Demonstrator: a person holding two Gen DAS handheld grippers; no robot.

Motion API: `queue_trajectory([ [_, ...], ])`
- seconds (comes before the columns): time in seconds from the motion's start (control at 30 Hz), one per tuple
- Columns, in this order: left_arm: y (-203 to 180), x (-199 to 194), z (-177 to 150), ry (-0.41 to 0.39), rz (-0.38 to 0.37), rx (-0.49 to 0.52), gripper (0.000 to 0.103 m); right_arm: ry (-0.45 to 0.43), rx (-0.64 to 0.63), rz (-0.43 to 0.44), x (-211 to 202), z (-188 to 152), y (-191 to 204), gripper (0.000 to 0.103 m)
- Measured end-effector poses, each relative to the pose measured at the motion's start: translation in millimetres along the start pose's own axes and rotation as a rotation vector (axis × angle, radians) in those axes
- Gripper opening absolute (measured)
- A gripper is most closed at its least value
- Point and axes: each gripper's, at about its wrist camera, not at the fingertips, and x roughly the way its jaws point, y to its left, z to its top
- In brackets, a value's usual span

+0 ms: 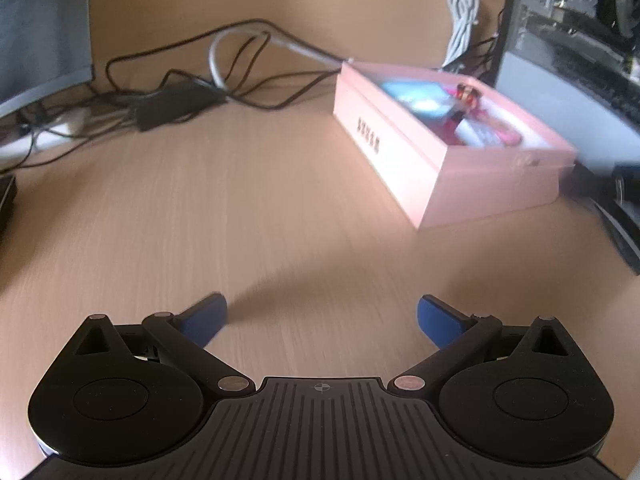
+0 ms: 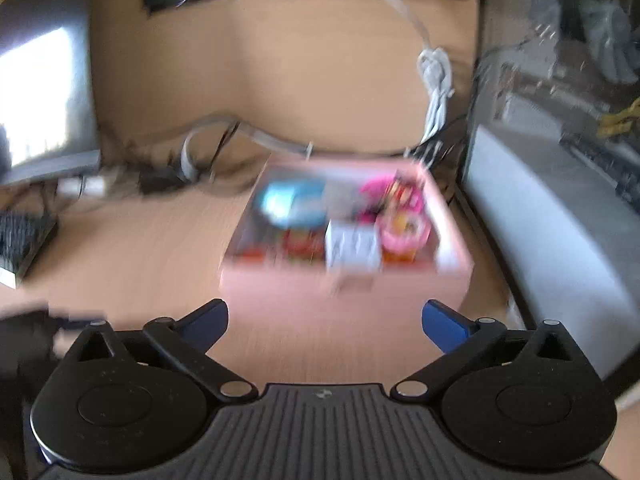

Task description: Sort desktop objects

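Wood-grain bench (image 1: 160,208) lies bare in front of the left tongs (image 1: 322,318), whose blue pads are spread wide with nothing between them. Far left, a tangle of black cables (image 1: 180,92) runs to a dark adapter; none of it looks like part of the sorting. To the right sits the pink box (image 1: 404,168), open-topped, with a blue item, a white one and pink bits inside. In the right wrist view, heavily blurred, the box (image 2: 344,292) lies just beyond the right tongs (image 2: 325,320), also spread wide and empty. No loose item shows on the bench near either pair, so the sorting looks nearly or wholly finished. A good next move, I judge, is to hold both pairs clear of the box wall and steady the view before picking any target.
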Motion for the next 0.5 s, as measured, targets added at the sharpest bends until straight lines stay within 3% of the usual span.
queue_trajectory([
  [0.23, -11.6, 10.8, 0.6, -0.047, 0.106, -0.024, 0.103, 0.102, -0.036, -0.051, 46.1, -36.7, 11.4, 0.103],
  [0.5, -15.0, 29.0, 12.0, -0.084, 0.158, -0.065, 0.103, 0.061, 0.045, -0.041, 69.4, -27.8, -10.2, 0.103],
])
